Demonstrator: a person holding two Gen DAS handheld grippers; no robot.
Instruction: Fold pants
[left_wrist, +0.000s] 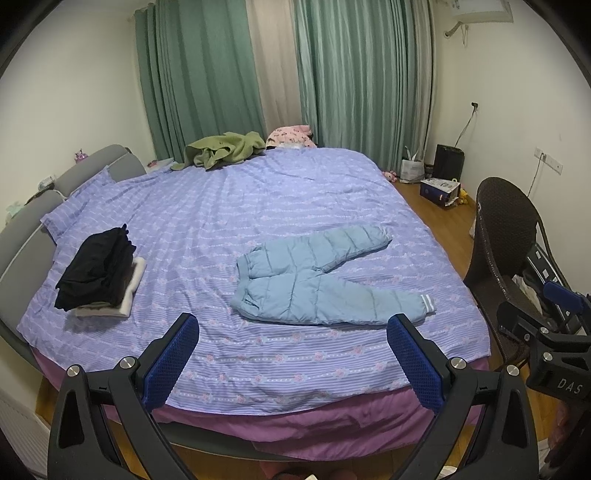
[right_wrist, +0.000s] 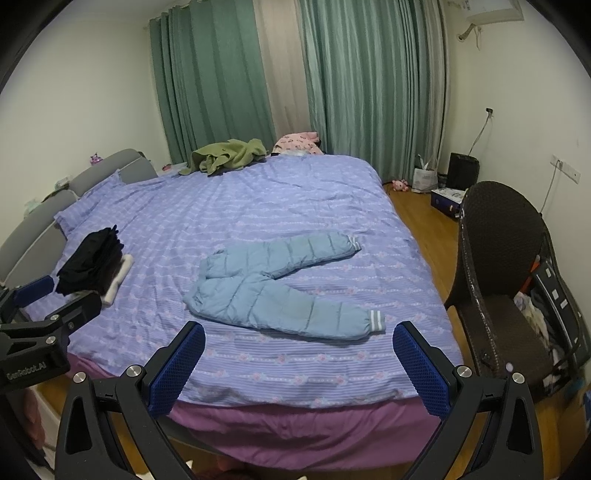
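Light blue padded pants (left_wrist: 317, 280) lie spread flat on the purple striped bedspread (left_wrist: 229, 206), waist to the left, legs apart and pointing right. They also show in the right wrist view (right_wrist: 280, 284). My left gripper (left_wrist: 291, 328) is open and empty, held above the bed's near edge, short of the pants. My right gripper (right_wrist: 299, 336) is open and empty, also near the front edge, in front of the lower leg cuff (right_wrist: 376, 319). Each gripper shows at the edge of the other's view.
A stack of folded dark clothes (left_wrist: 99, 273) sits on the bed's left. A green garment (left_wrist: 221, 149) and pink pillow (left_wrist: 290, 134) lie at the far side. A dark wicker chair (right_wrist: 502, 280) stands right of the bed, with boxes on the floor (left_wrist: 439, 190) beyond.
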